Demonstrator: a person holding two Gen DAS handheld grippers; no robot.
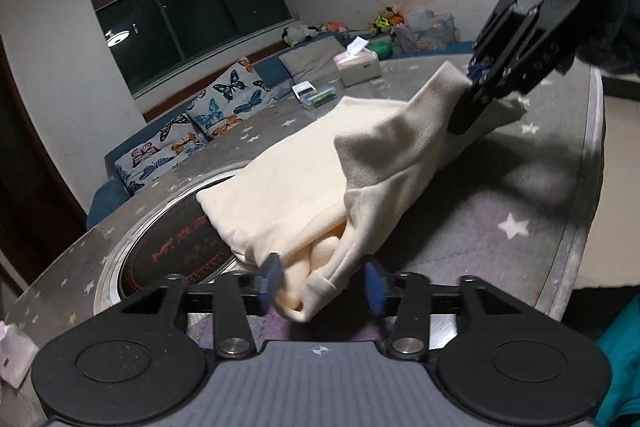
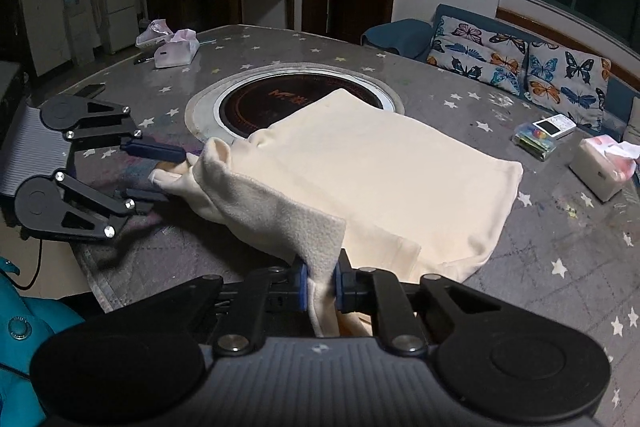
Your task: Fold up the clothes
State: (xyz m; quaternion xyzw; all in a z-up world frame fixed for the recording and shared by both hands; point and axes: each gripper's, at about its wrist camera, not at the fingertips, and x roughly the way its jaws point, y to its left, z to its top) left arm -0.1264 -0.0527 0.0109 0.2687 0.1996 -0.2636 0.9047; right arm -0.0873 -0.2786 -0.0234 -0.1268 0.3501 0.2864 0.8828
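the cream garment (image 2: 360,163) lay part-folded on the round desk (image 2: 540,247), its far corner hanging over the dark inset cooktop (image 2: 280,99) at the middle. the right gripper (image 2: 321,285) had its fingers (image 2: 303,283) pinched narrow on a raised flap of the cloth at the near edge, the fleecy inner side showing. the left gripper (image 1: 320,281) stood at the other end of that same edge with its fingers (image 1: 375,285) about half apart; a bunched cuff or hem sat between them, but the pads did not seem to press on it, so that end looked loose.

the main risk was a lopsided fold. with only one end gripped, any lift or carry by the right hand would likely drag the flap slantwise, and the loose end would sag or trail, leaving a crooked crease. the bunched folds near the left gripper could also spill open and undo the layers beneath. a hard pull might slide the whole garment across the smooth desk cover, further onto the cooktop. whether that cooktop was warm could not be told. the tissue box (image 2: 600,171) and the small box of bits (image 2: 538,143) stood well apart from the cloth, so a snag there seemed unlikely.
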